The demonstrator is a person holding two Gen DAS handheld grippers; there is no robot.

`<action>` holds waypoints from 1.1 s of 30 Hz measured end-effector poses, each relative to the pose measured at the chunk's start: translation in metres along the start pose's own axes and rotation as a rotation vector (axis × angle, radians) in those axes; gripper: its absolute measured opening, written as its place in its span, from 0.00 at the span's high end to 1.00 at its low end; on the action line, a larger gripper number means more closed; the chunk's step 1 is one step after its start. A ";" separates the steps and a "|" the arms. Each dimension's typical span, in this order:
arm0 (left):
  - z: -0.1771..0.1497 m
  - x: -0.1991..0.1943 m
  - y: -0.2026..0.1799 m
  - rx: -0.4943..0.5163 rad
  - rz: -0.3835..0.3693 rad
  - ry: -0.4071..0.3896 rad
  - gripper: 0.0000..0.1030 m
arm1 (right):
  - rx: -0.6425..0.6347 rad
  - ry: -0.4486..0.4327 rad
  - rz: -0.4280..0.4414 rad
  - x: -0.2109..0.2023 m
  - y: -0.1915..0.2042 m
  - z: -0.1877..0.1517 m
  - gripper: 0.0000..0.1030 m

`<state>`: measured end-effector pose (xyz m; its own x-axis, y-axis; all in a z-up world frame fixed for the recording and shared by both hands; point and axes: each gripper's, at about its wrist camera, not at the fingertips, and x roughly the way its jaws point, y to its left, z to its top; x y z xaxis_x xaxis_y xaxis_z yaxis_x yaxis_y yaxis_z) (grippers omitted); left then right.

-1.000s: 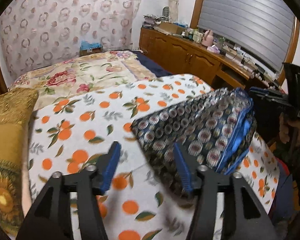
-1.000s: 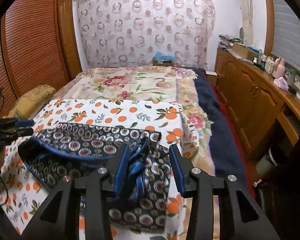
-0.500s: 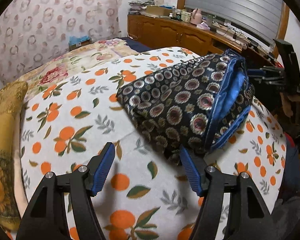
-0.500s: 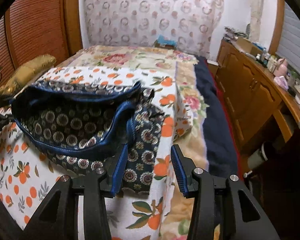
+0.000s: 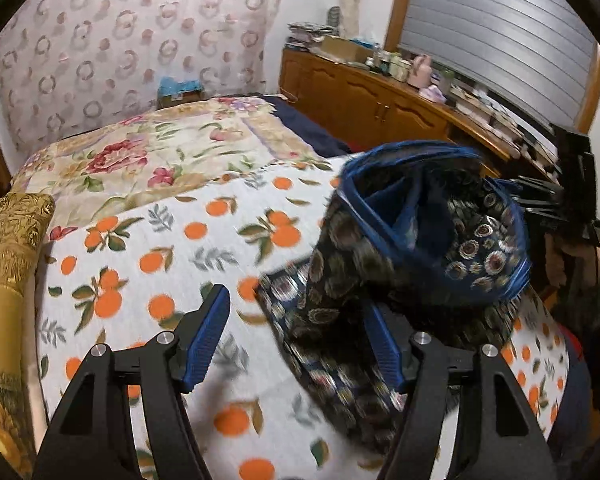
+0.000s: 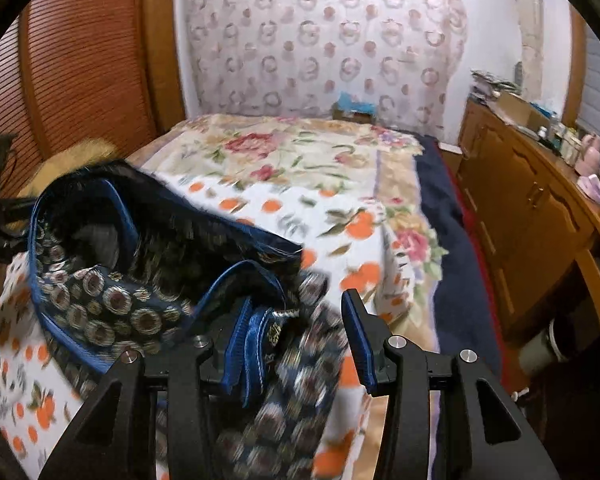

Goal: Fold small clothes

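A gold cushion (image 5: 8, 248) lies at the left beside an orange-print sheet (image 5: 148, 256). The left gripper (image 5: 296, 340) is spread wide. A dark patterned garment (image 5: 400, 264) drapes over the sheet; the right gripper (image 6: 300, 340), jaws apart, has cloth between them.

My grippers (image 5: 300, 340) look like matt black plastic with ribbed blue pads (image 5: 206, 338) and shiny metal screws (image 5: 165, 337). The garment (image 6: 148, 280) is slightly glossy woven cloth with satin-like blue trim (image 6: 248, 344). The sheet (image 5: 148, 248) is soft matt cloth, the cabinet (image 6: 532, 216) smooth varnished wood, and the pillow (image 5: 8, 232) sheeny gold fabric.
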<state>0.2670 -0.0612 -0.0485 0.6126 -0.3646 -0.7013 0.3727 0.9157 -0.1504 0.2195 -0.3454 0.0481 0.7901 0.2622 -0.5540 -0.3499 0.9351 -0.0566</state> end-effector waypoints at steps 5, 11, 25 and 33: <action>0.009 0.012 0.007 -0.009 0.041 -0.015 0.34 | 0.060 -0.047 -0.028 -0.015 -0.015 0.003 0.55; 0.008 0.024 0.011 -0.013 0.043 0.003 0.34 | 0.084 -0.095 -0.029 -0.042 -0.012 -0.008 0.50; 0.008 0.040 0.007 0.001 0.001 0.047 0.55 | 0.046 -0.008 0.037 -0.026 0.001 -0.022 0.48; 0.009 0.055 0.008 -0.004 0.006 0.092 0.90 | 0.076 0.005 0.022 -0.012 -0.017 -0.002 0.48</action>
<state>0.3098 -0.0754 -0.0826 0.5480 -0.3419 -0.7634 0.3663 0.9186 -0.1485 0.2153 -0.3650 0.0537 0.7800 0.2820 -0.5587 -0.3279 0.9445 0.0190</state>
